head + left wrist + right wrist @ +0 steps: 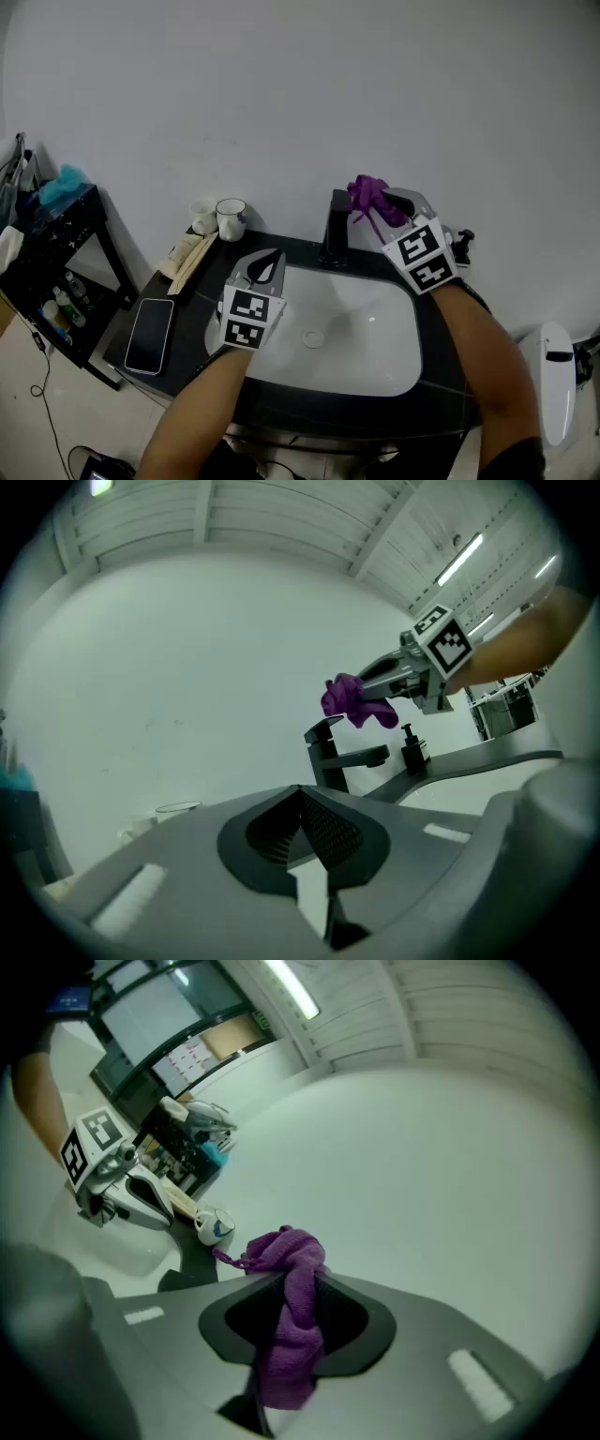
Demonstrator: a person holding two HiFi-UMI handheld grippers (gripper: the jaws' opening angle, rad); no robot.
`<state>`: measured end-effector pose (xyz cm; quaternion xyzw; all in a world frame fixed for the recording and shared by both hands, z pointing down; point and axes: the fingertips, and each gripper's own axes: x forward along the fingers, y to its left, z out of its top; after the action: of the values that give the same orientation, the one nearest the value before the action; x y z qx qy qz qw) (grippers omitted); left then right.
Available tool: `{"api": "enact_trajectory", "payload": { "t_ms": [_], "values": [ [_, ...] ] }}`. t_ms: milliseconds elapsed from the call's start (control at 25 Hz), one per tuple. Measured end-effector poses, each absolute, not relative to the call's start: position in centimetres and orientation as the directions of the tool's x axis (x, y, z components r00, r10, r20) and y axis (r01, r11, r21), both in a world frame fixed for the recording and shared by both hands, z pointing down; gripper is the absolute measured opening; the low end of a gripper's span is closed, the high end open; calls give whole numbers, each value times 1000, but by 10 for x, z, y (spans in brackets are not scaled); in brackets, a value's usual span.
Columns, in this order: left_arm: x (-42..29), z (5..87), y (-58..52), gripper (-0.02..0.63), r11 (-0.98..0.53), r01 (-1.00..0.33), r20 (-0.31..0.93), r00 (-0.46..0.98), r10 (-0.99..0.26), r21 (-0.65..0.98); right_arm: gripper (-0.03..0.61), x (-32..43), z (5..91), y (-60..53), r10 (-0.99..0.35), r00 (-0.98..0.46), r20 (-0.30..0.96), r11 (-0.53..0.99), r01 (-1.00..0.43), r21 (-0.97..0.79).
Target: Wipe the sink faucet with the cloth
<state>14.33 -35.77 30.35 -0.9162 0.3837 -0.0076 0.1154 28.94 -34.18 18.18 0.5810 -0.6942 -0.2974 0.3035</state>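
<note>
Nearest, the left gripper (265,269) hovers empty over the sink (375,361), its jaws together. Beyond it, the right gripper (398,204) is clamped on the purple cloth (368,196), held just above the black faucet (336,225) and apparently not touching it. A good wipe likely means lowering the bunched cloth onto the faucet's top, pressing lightly, then sweeping along the spout.

Soft, even light with faint shadows; strip lights (459,560) glare upper right; both gripper views curve, their corners black.
</note>
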Motion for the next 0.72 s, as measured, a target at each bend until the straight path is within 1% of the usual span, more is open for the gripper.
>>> {"api": "enact_trajectory", "payload": {
  "t_ms": [160, 280, 520, 720],
  "values": [
    [144, 308, -371, 17, -668, -702, -60, 699, -712, -246, 95, 277, 178, -379, -966, -129, 225, 260, -509, 821],
    [149, 311, -383, 17, -665, -695, -51, 701, -711, -273, 95, 275, 183, -399, -947, -98, 307, 317, -454, 833],
    [155, 313, -391, 17, -681, -682, -51, 715, -697, -267, 94, 271, 207, -423, -912, -72, 404, 398, -395, 828],
    [158, 311, -389, 17, -686, -674, -60, 724, -687, -273, 87, 266, 212, -421, -890, -66, 451, 445, -334, 831]
  ]
}}
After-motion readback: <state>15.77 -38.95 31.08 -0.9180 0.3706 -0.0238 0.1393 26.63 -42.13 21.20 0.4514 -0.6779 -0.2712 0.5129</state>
